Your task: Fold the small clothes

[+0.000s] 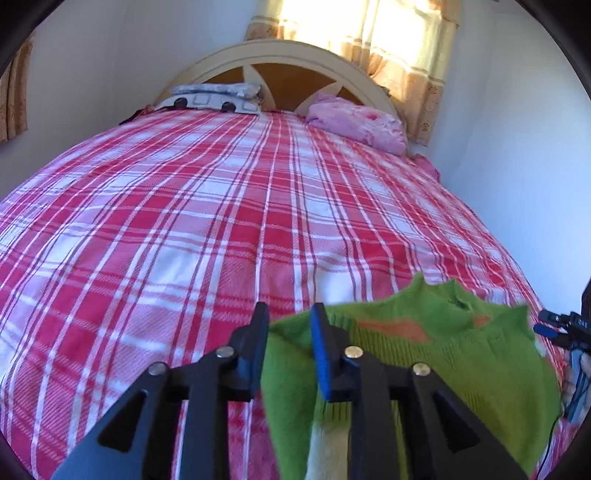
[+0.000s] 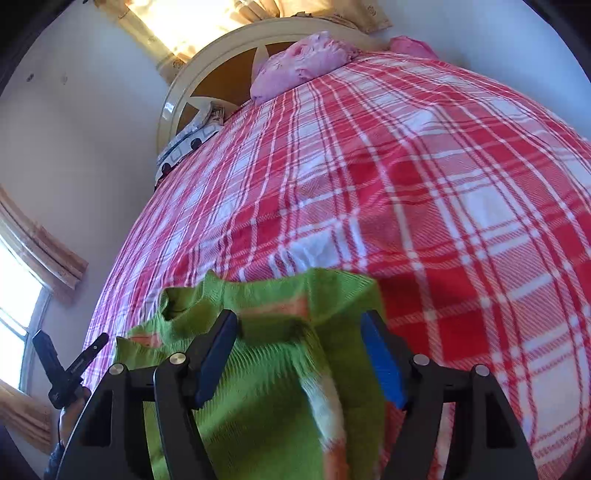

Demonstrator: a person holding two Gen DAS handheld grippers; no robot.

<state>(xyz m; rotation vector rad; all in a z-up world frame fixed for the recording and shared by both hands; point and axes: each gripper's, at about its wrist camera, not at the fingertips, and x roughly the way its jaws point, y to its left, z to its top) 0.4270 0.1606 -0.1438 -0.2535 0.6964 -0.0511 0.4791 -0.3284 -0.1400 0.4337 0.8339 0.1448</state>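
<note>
A small green knitted sweater (image 1: 461,354) with orange patches lies at the near edge of a bed with a red and white plaid cover (image 1: 221,206). My left gripper (image 1: 290,321) is open, and the sweater's left shoulder and sleeve lie between its fingers. The sweater also shows in the right wrist view (image 2: 266,369). My right gripper (image 2: 299,328) is open wide, with the sweater's right side lying between its fingers. The right gripper shows at the right edge of the left wrist view (image 1: 554,325). The left gripper shows at lower left of the right wrist view (image 2: 70,350).
A pink bundle of cloth (image 1: 354,120) and a grey patterned pillow (image 1: 214,96) lie at the head of the bed by the cream headboard (image 1: 280,55). White walls close in on both sides. A curtained window (image 1: 369,33) is behind the headboard.
</note>
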